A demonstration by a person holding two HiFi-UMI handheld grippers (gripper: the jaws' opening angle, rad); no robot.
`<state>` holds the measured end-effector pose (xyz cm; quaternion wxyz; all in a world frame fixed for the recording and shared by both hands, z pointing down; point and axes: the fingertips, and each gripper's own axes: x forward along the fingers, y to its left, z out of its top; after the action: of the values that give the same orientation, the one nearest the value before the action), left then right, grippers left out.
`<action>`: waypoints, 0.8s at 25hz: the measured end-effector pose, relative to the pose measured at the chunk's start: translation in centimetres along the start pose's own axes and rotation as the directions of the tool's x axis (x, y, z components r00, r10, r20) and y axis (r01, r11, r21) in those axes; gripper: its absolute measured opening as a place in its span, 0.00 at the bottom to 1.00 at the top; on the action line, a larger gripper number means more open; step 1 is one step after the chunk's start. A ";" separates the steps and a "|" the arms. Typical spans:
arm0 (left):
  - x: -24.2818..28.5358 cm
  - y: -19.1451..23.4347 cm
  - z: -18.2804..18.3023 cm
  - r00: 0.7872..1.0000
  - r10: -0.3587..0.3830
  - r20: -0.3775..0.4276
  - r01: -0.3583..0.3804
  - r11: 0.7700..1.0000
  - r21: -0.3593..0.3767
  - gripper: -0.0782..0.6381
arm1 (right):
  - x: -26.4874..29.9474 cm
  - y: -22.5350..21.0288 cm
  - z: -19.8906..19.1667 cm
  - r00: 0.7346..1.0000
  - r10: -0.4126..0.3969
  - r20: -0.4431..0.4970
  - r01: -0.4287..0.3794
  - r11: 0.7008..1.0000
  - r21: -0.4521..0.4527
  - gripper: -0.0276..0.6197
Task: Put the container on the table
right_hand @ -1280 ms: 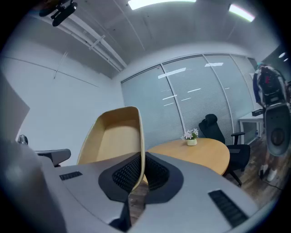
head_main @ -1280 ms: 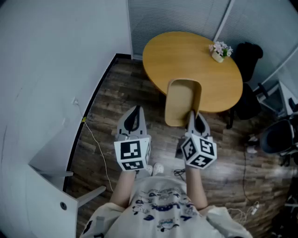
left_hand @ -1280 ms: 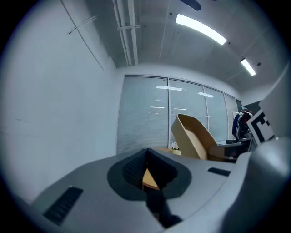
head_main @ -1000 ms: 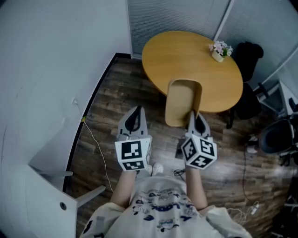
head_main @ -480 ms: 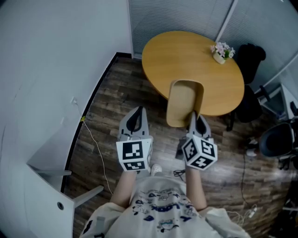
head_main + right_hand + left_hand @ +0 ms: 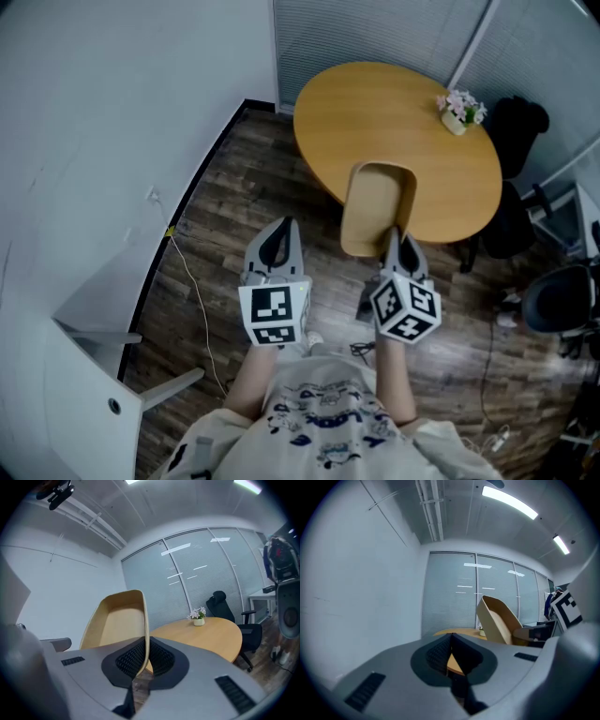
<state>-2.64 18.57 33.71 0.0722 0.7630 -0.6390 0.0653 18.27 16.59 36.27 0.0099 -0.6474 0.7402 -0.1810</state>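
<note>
Container (image 6: 373,202): shallow tan tray with rounded corners and a raised rim. Nothing in it, hollow is bare.

Right gripper (image 6: 397,246) has it. The jaws are clamped on the thin rim at the near right corner, wall pinched between the ribbed pads. That is the only grip on it.

Left gripper (image 6: 278,236): jaws closed together with nothing between them. It's off to the left of the container, not touching it.

Position: the container is in the air in front of the person, above the wooden floor (image 6: 234,206), not resting on anything. In the head view its far end overlaps the near edge of the round table (image 6: 375,103). Can't tell whether it's actually over the tabletop or short of it.

Orientation: the long axis runs away from the person, toward the table. The near short end is at the gripper, the far rounded end is toward the table. In the right gripper view it rises up from the jaws, far end high, with the hollow facing up and toward the left gripper side.

Other container: a small flower pot (image 6: 455,120) with pale flowers in it, sitting on the far right part of the table, well apart from the tray. A black office chair (image 6: 224,603) is behind the table.
</note>
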 end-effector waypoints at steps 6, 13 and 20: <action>1.9 0.9 -0.6 1.000 0.007 -0.018 -0.008 1.000 -0.004 0.11 | 2.3 0.3 -0.6 1.000 0.010 -0.016 -0.010 1.000 0.000 0.06; 6.8 2.2 -0.6 1.000 -0.012 -0.026 0.012 1.000 -0.012 0.11 | 7.1 0.4 -0.2 1.000 -0.002 -0.022 0.001 1.000 -0.016 0.06; 13.8 4.8 0.6 0.999 -0.031 -0.028 0.030 0.999 -0.016 0.11 | 14.1 1.3 1.3 1.000 -0.008 -0.019 0.008 1.000 -0.018 0.06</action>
<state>-4.92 4.31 35.87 0.0883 0.7712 -0.6266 0.0700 15.11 2.85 37.77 -0.0037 -0.6486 0.7394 -0.1806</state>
